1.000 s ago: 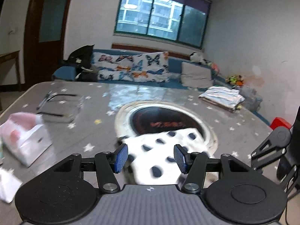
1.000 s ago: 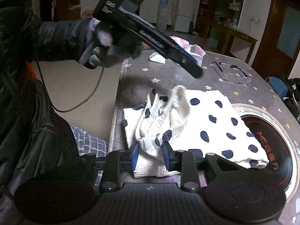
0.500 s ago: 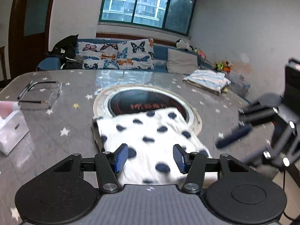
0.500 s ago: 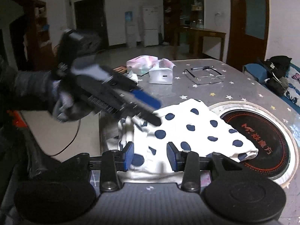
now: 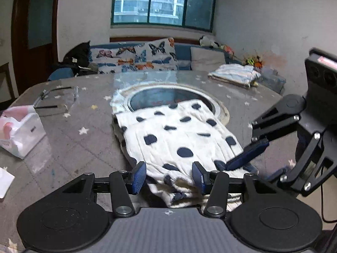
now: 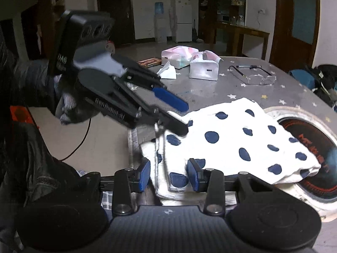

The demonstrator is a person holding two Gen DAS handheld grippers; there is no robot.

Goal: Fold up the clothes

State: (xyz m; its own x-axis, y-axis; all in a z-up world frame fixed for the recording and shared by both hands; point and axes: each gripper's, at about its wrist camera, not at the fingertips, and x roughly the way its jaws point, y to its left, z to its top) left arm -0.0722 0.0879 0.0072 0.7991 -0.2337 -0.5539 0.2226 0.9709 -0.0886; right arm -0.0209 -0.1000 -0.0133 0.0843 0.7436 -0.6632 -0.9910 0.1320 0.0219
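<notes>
The spotted garment (image 5: 179, 139) is lying folded on the table (image 5: 69, 135), partly over the round burner. Both the left gripper (image 5: 168, 174) and right gripper (image 6: 168, 171) are hovering at its near edge, jaws wide (nothing held). Next they probably need to pinch that edge.

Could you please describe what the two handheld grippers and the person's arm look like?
Both the left gripper and right gripper are matte black with blue-padded fingers and round discs at their bases. The left one bears white lettering and trails a thin dark cable. A grey knitted glove and dark sleeve cover the arm.
</notes>
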